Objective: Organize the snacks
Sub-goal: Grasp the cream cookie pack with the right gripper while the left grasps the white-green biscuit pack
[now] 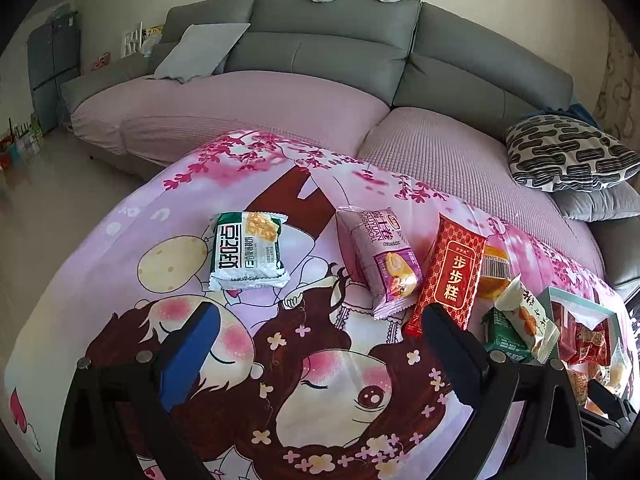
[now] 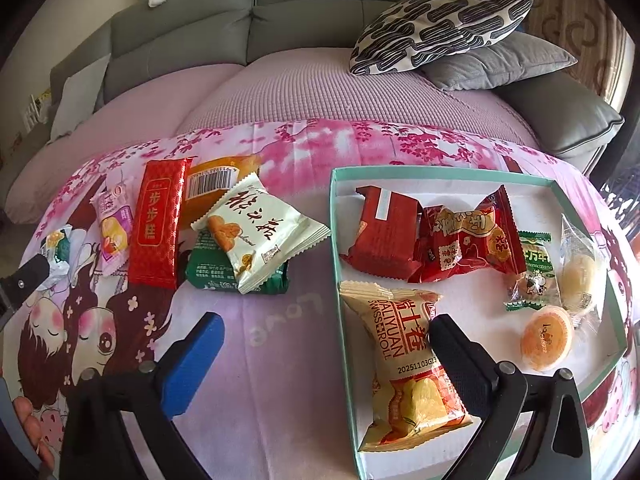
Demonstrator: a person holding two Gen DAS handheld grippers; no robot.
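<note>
Black plastic fingers, one faced with a blue pad, form the right gripper, which is spread wide and holds nothing. It hovers over the near left wall of a teal box. Just under its right finger, inside the box, lies a yellow roll pack. Farther in the box are two red packs, a small green pack, a clear-wrapped cake and an orange jelly cup.

Left of the box, on the pink cartoon cloth, sits a loose pile: a white pack on top of a green pack, then a long red bar and a purple roll pack.

The left gripper is also wide apart and empty, low over the cloth. Farthest left of the box lies a white-green cracker pack, alone.

These look like light, soft, crinkly film packets with crushable cake or crackers inside. Their film is probably slippery. A gentle pinch across the middle, or on a crimped end seal, seems safest.
</note>
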